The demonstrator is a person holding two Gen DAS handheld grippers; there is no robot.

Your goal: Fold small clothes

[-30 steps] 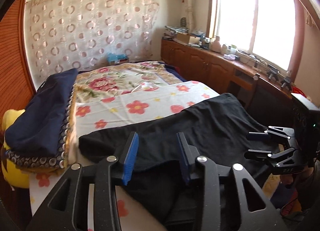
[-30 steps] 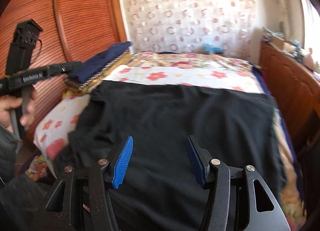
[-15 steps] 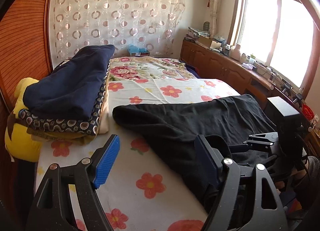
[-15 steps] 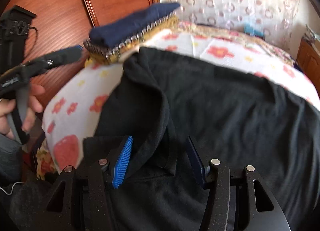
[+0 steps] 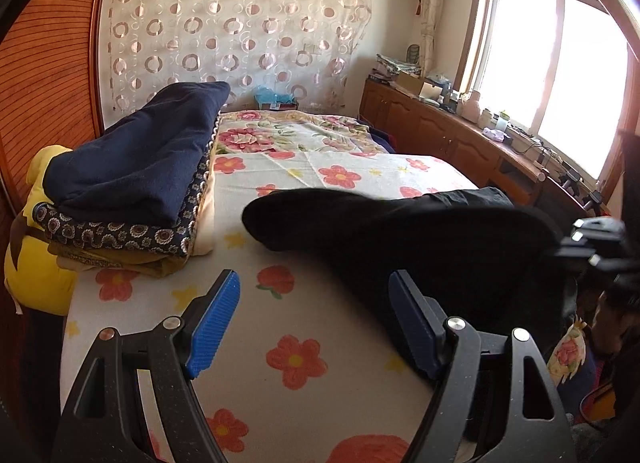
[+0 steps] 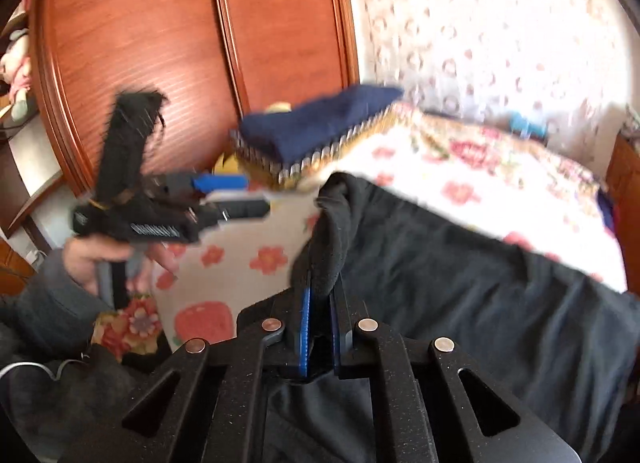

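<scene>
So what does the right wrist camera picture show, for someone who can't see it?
The right gripper has just closed its blue fingers on a bunched fold of the black garment spread across the flowered bed. At the left, a hand holds the left gripper, fingers open over the bed's edge.

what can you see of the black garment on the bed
The black garment is a soft, matte, fleece-like cloth lying across the flowered bedsheet, partly folded over itself with a rounded fold toward the stacked blankets. The right gripper is shut on a bunched edge of it; the open left gripper holds none.
</scene>
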